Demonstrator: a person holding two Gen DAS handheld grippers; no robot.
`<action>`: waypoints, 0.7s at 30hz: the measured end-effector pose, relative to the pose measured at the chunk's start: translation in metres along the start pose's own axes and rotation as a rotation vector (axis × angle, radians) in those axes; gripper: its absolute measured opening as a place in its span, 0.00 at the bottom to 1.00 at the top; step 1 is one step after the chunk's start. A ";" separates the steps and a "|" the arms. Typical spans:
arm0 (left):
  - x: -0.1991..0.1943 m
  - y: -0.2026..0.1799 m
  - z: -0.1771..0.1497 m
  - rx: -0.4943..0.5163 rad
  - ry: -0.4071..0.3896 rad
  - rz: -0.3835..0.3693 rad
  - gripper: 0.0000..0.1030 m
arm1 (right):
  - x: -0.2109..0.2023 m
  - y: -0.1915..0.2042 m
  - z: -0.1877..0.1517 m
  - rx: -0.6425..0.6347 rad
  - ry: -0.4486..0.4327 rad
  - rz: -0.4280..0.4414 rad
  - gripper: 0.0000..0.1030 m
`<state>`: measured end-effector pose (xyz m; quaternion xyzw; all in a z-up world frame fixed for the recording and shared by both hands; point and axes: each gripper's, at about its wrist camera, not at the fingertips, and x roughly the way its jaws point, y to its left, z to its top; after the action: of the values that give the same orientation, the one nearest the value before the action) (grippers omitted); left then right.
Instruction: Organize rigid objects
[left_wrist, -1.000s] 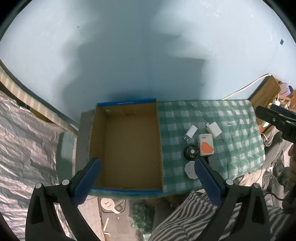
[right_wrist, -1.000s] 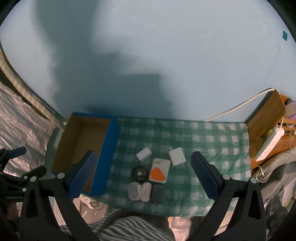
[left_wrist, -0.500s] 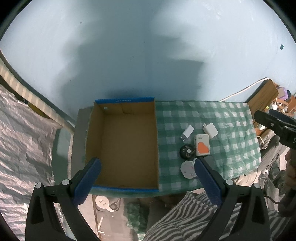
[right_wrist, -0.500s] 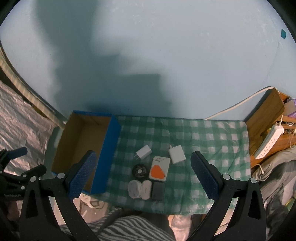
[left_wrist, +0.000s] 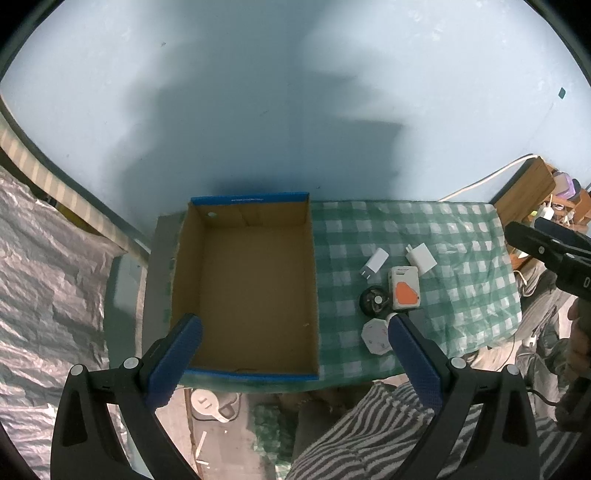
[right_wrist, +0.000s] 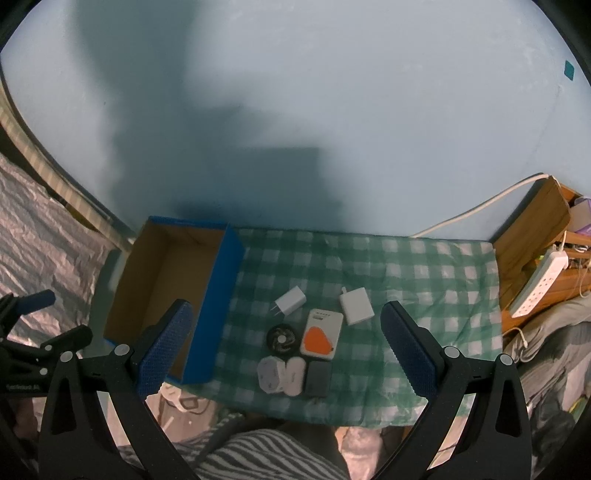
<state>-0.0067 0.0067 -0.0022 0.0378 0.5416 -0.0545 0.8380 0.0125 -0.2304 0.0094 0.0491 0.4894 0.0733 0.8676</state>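
In the left wrist view, the left gripper (left_wrist: 291, 332) hangs with its blue fingers spread wide and nothing between them, above the near edge of the cardboard box (left_wrist: 251, 221) at frame center. The box's brown floor shows whole here. To its right on the checked cloth (left_wrist: 461, 266) lie a slim white charger (left_wrist: 375, 261), a square white charger (left_wrist: 422, 259), an orange-marked white device (left_wrist: 404, 288) and a black disc (left_wrist: 374, 301). The right blue finger covers part of the white plug (left_wrist: 375, 335) at lower center. The right gripper's body is at the right edge; its jaws cannot be judged here.

In the right wrist view, the right gripper (right_wrist: 282, 345) is likewise spread wide and empty, framing the cluster at lower center. Only here a dark grey block (right_wrist: 317, 376) and a small white piece (right_wrist: 295, 373) show beside the plug. A power strip (right_wrist: 539, 282) lies at the right edge.
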 end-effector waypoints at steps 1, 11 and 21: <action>0.000 0.000 0.000 0.002 0.000 0.001 0.99 | 0.000 0.000 0.000 0.000 0.000 0.000 0.98; 0.001 -0.002 0.003 0.002 -0.006 0.010 0.99 | 0.001 0.000 0.001 -0.001 0.001 -0.002 0.98; -0.003 -0.003 -0.004 0.011 -0.003 0.016 0.99 | -0.001 0.004 -0.004 -0.001 0.005 0.002 0.98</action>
<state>-0.0115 0.0047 -0.0013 0.0465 0.5397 -0.0510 0.8390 0.0082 -0.2268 0.0087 0.0493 0.4913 0.0746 0.8664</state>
